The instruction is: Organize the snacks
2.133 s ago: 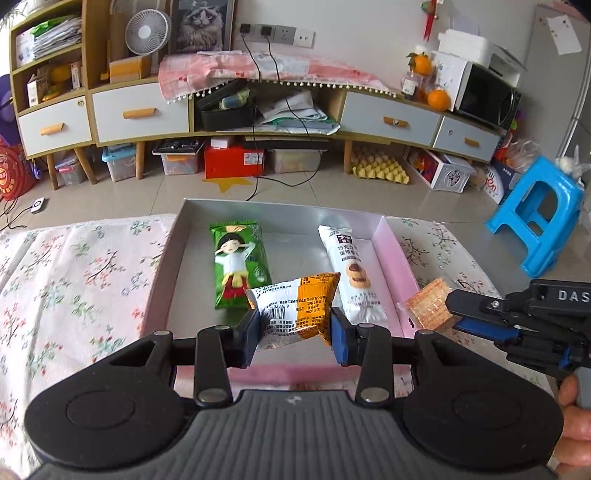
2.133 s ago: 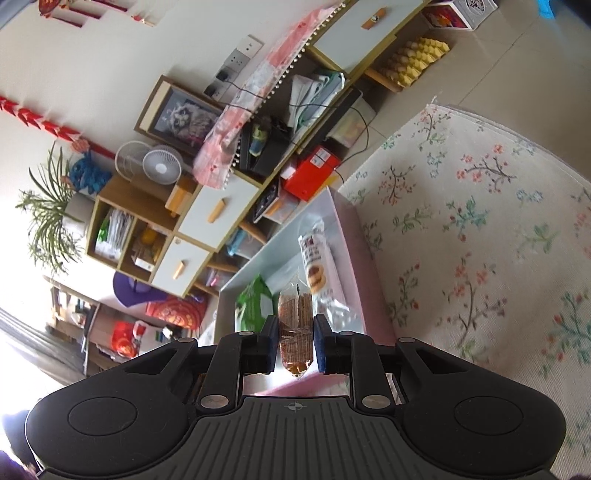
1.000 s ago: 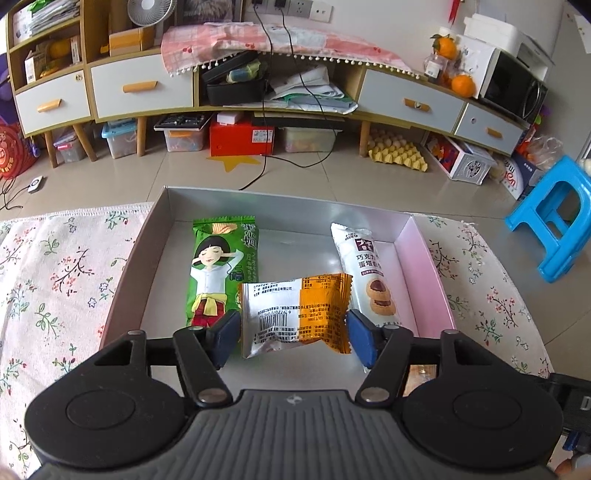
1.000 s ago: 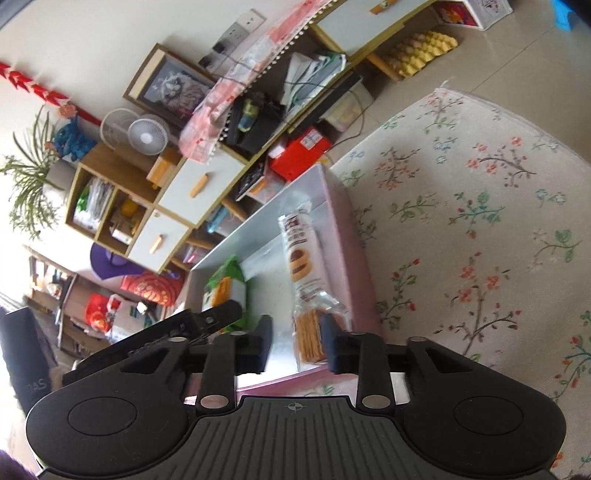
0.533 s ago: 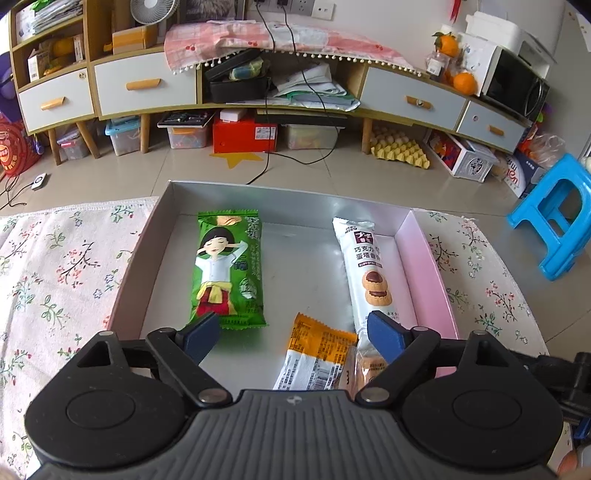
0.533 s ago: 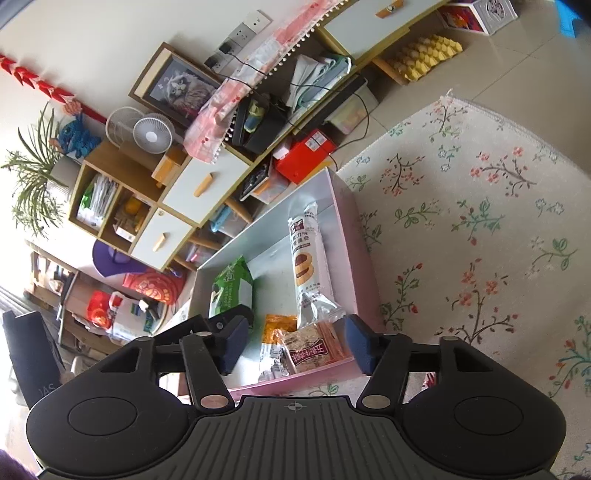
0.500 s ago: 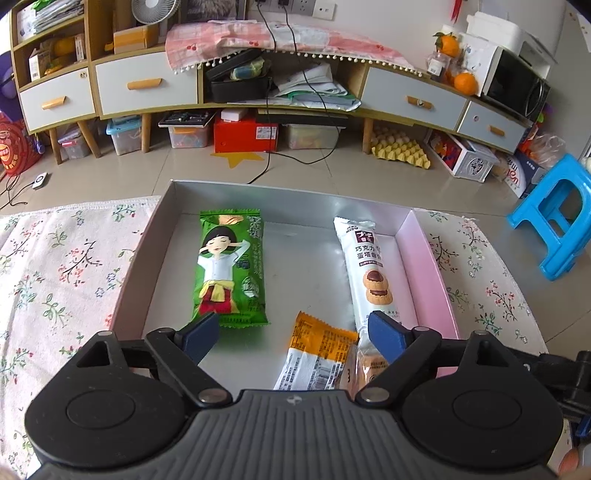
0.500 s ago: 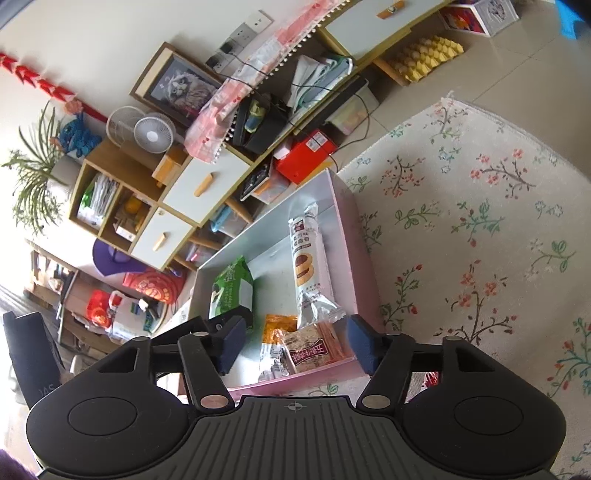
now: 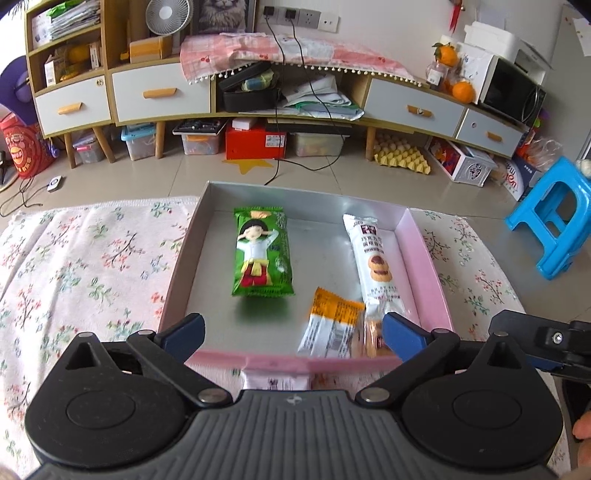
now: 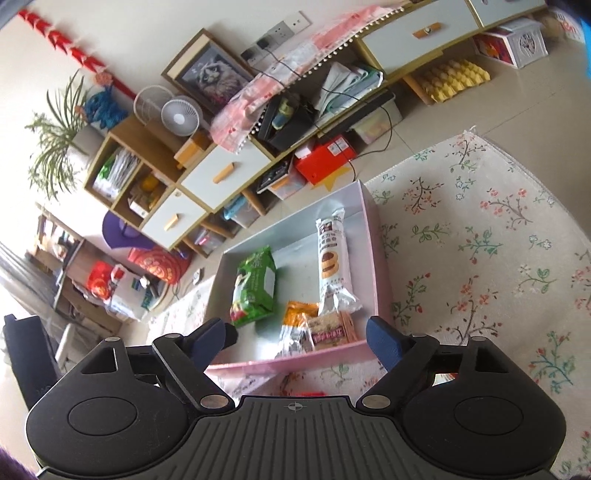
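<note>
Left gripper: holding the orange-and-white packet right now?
No. The left gripper has nothing between its opening jaws; the orange-and-white packet lies loose in the pink box.

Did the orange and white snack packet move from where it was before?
Yes. The orange and white packet has dropped out of the left gripper, whose jaws are opening, and lies in the box near its pink front wall.

Floral tablecloth (image 9: pixel 92 258) under everything. Beyond it: low cabinet (image 9: pixel 159 92) with white drawers, small fan (image 9: pixel 164 16) on top, red box (image 9: pixel 255 142) and yellow egg tray (image 9: pixel 400 157) underneath. Blue stool (image 9: pixel 554 218) far right, microwave (image 9: pixel 511 88) and oranges (image 9: pixel 461 90) behind it.
</note>
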